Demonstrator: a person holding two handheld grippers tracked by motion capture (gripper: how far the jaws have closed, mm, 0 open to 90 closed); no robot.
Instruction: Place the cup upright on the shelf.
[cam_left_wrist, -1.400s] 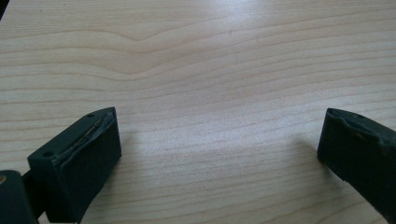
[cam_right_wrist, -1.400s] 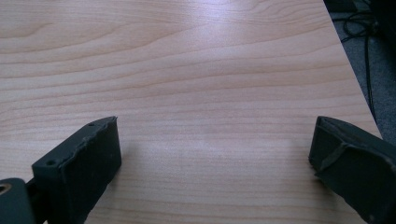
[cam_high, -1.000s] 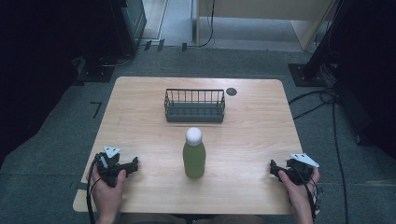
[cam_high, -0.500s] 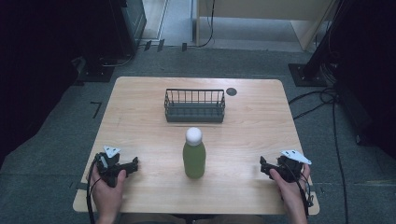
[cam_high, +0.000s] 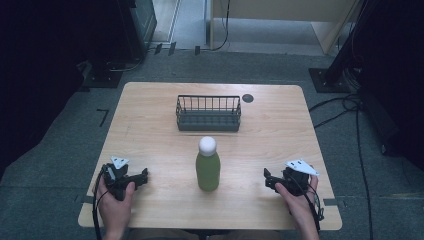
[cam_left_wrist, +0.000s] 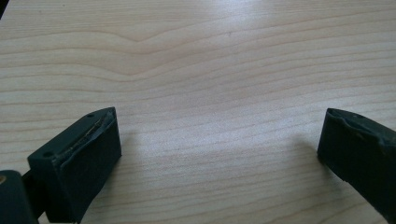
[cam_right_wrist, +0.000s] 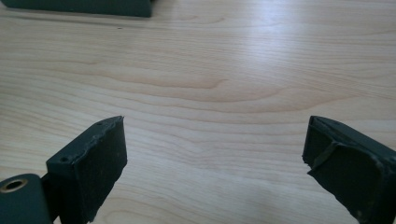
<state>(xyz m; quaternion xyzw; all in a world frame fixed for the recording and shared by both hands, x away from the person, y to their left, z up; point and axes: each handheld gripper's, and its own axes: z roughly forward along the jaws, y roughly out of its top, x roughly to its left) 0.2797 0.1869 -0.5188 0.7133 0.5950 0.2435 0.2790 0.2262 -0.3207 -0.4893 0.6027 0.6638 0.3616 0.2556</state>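
- My wooden table (cam_high: 150, 125) spreads under the high camera, its pale grain also running beneath both sets of jaws in the two gripper views.
- A dark wire basket (cam_high: 208, 113) stands empty toward the far edge, just left of a small round dark spot (cam_high: 248, 98) in the tabletop.
- The green bottle with a white cap (cam_high: 207, 165) stands upright at the middle of the table, nearer to me than the basket and apart from it, between my two hands.
- My left gripper (cam_high: 141, 176) rests low at the near-left of the table, well apart from the bottle; in the left gripper view (cam_left_wrist: 212, 154) its jaws stand wide apart with bare wood between them.
- My right gripper (cam_high: 268, 180) sits at the near-right, pointed inward toward the bottle but clear of it; in the right gripper view (cam_right_wrist: 215, 158) its jaws likewise gape with nothing held, and a dark edge (cam_right_wrist: 79, 7), which I take for the basket's foot, lies along the top.
- As I judge it, this is the approach: nothing is grasped yet, and the bottle looks bound for the basket.
- The next move, I reckon, calls for bringing one gripper level with the bottle's body, jaws either side of it, then closing squarely so the tall, smooth bottle does not tip.
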